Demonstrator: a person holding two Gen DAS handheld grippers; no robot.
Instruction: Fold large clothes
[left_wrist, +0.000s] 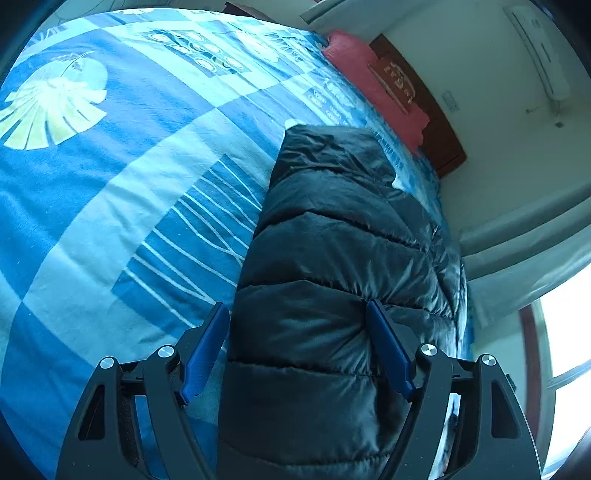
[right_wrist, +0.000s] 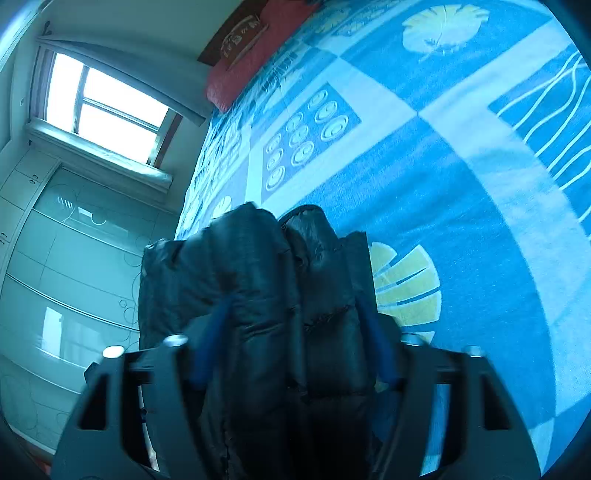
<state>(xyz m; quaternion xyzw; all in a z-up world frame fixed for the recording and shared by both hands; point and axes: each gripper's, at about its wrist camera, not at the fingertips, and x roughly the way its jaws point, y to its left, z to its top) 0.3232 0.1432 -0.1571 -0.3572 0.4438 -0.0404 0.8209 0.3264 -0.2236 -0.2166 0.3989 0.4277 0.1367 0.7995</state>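
Garment: a black quilted puffer jacket (left_wrist: 332, 258) of shiny, slippery nylon, padded in horizontal channels, already doubled into a long thick bundle.
Where it lies: on the bed, over the blue-and-white patterned bedspread (left_wrist: 110, 221), near the bed's edge on the window side and well short of the red pillow (left_wrist: 373, 88) at the headboard.
Long axis: in the left wrist view the bundle runs straight away from the gripper toward the red pillow; the coming fold probably turns on bringing one end along this axis onto the other.
Left gripper (left_wrist: 299, 314): blue pads spread wide, straddling the near end of the bundle; both pads touch the fabric, which bulges between them. I judge it a loose clamp on the jacket.
Right gripper (right_wrist: 295, 314): also spread wide around a double-humped stack of layers (right_wrist: 258, 258), pads pressed into the sides; the picture is blurred, so firmness is unclear.
Nearer hand: cannot tell; each has an end between its fingers.
Handling: puffy, springy fill; layers likely to slide and spring open if released.
Surroundings: bright window (right_wrist: 103, 107) and pale cabinet doors (right_wrist: 66, 240) beyond the bed's edge.
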